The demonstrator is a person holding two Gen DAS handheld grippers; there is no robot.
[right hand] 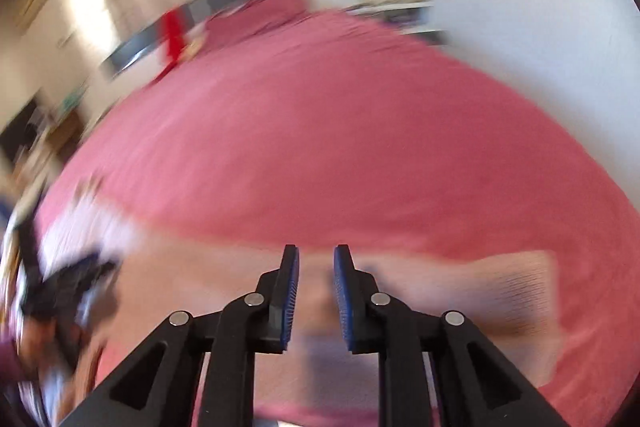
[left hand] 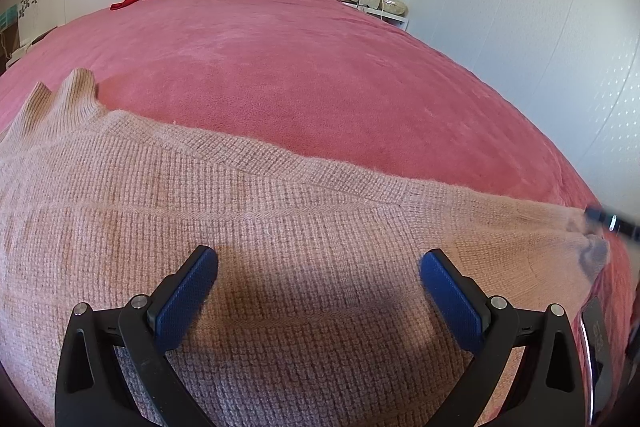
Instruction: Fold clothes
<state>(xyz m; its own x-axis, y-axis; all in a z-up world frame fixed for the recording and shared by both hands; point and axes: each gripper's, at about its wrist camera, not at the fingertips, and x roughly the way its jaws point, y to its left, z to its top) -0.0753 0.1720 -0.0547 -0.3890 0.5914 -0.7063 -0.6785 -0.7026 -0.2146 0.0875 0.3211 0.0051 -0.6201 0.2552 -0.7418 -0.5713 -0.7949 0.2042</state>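
The sweater [left hand: 248, 227], a chunky pale-pink knit, lay spread across the near part of the bed [left hand: 320, 67], its ribbed collar [left hand: 64, 95] at the far left and a sleeve running off to the right. It looked soft, limp and fairly thick: light enough to lift with one pinch, likely to sag and stretch wherever it was unsupported, and fuzzy enough not to slip between ribbed pads. Good holds would be the denser edges, meaning a shoulder seam, the cuff [right hand: 520, 287] or the hem, rather than the loose middle.

The left claw [left hand: 319, 267] hung wide apart over the sweater's body, gripping nothing. The right claw [right hand: 316, 255] was narrowed to a slim gap with nothing visibly between its pads; that view was heavily blurred, so the cuff beside it was only roughly readable.

No brand, label or legible writing showed on the sweater or elsewhere.
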